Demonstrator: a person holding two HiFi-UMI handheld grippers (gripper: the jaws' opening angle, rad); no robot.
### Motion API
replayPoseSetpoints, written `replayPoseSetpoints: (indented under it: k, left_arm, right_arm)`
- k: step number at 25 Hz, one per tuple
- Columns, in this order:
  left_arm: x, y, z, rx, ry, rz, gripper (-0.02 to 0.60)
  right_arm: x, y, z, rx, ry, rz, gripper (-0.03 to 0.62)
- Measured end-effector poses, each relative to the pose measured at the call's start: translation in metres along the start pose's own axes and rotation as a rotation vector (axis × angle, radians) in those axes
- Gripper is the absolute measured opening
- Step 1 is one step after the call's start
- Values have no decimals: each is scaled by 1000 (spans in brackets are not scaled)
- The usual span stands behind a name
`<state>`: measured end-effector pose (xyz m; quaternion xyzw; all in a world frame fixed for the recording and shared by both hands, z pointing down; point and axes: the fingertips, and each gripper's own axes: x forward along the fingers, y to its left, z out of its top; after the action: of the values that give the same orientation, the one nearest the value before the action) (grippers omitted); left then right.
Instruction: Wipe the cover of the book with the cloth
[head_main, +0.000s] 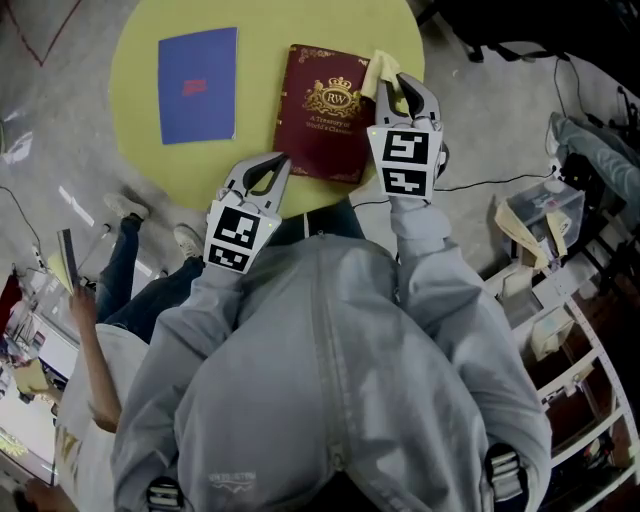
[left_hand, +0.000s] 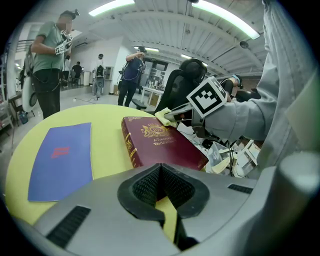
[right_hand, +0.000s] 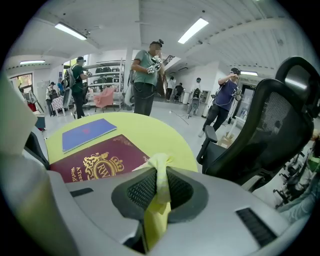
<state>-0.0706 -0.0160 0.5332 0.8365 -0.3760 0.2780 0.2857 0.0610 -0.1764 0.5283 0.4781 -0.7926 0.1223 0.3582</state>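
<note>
We counted one round yellow desk (head_main: 260, 45). On it lay one maroon book (head_main: 322, 112), one thin blue booklet (head_main: 197, 84) and one cloth (head_main: 380, 70), pale yellow. There were two claws, the left claw (head_main: 265, 165) and the right claw (head_main: 405, 88). The right gripper view gave us one black office chair (right_hand: 280, 130) and three standing people (right_hand: 146, 75) nearby. Farther figures were too small to count.

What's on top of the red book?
A yellow cloth, pinched in the right tongs, sits over the book's far right corner. That bit of cover is hidden under it. Nothing else is on the book.
</note>
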Motion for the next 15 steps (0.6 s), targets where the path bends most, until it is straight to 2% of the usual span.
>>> replayPoseSetpoints:
  k: [10,15]
  left_arm:
    - [-1,-1,1,10,2,1,18]
    - [-1,-2,0,16,4,-7,18]
  right_arm:
    - [-18,-36,-27,27,56,-84,57]
    - [-38,-52,-32,54,47,-130,57]
